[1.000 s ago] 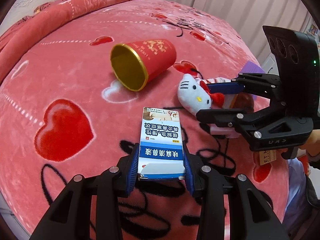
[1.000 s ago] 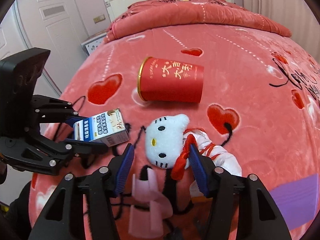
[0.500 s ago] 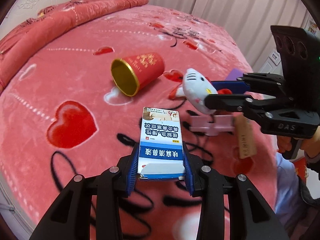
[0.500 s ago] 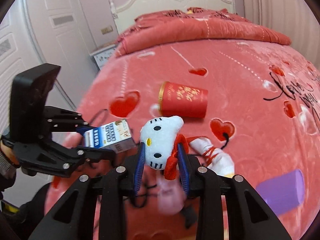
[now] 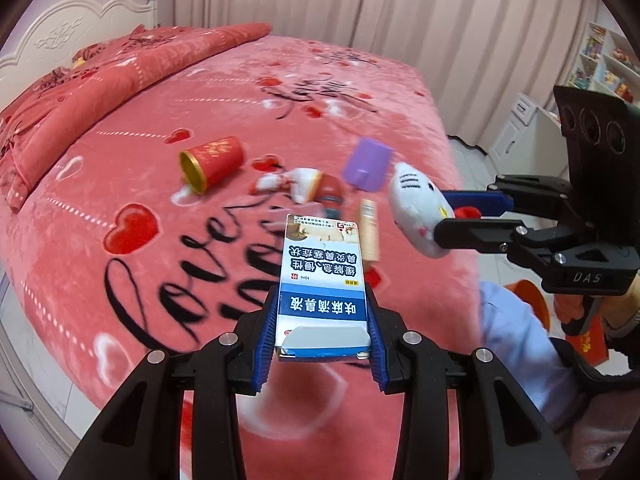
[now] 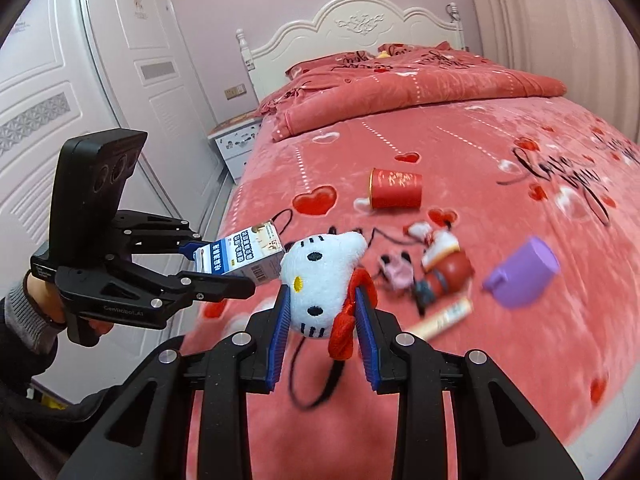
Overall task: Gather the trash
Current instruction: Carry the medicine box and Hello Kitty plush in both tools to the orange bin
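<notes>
Box clamped lengthwise in L claw; R claw grips plush; both lifted off bed, no bin visible.

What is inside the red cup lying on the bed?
The red cup lies on its side on the bed, its mouth towards the left wrist view. Only a gold inner wall shows, with no contents visible; the deepest part is too small to tell.

Bright, even light; motion blur, fisheye edges
</notes>
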The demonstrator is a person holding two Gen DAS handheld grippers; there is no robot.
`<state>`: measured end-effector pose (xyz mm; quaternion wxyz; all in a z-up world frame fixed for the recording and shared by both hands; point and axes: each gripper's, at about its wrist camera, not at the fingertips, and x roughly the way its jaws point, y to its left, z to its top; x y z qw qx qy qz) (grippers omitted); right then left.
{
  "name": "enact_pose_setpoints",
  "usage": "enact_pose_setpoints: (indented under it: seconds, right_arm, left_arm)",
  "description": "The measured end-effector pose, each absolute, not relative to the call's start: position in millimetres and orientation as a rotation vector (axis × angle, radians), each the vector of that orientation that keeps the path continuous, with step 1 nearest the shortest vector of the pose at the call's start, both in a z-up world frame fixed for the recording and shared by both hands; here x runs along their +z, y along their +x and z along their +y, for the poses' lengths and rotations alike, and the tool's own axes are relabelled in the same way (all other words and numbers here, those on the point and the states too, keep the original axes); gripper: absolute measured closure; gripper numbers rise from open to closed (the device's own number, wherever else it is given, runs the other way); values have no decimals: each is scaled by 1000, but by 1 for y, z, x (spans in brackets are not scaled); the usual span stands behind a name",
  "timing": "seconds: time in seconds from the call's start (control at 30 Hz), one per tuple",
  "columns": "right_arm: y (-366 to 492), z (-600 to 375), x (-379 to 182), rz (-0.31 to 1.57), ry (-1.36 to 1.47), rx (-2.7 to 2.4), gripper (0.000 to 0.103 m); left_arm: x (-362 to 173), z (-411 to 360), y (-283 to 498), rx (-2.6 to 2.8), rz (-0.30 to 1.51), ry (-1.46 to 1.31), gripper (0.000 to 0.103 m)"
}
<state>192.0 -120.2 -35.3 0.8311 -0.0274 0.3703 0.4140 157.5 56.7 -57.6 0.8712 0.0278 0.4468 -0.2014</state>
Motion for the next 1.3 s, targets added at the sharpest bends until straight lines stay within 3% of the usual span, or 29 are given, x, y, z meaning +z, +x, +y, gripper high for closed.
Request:
enact_pose_setpoints:
  seconds: [0.83, 1.3]
  right_arm:
    - [32, -342, -28, 734, 157, 523, 71]
    - [-40, -503, -58, 727, 326, 150, 71]
  left_arm:
    - [-52, -152, 89, -798, 905, 279, 63]
    - [-86, -301, 82, -1087, 943, 429, 63]
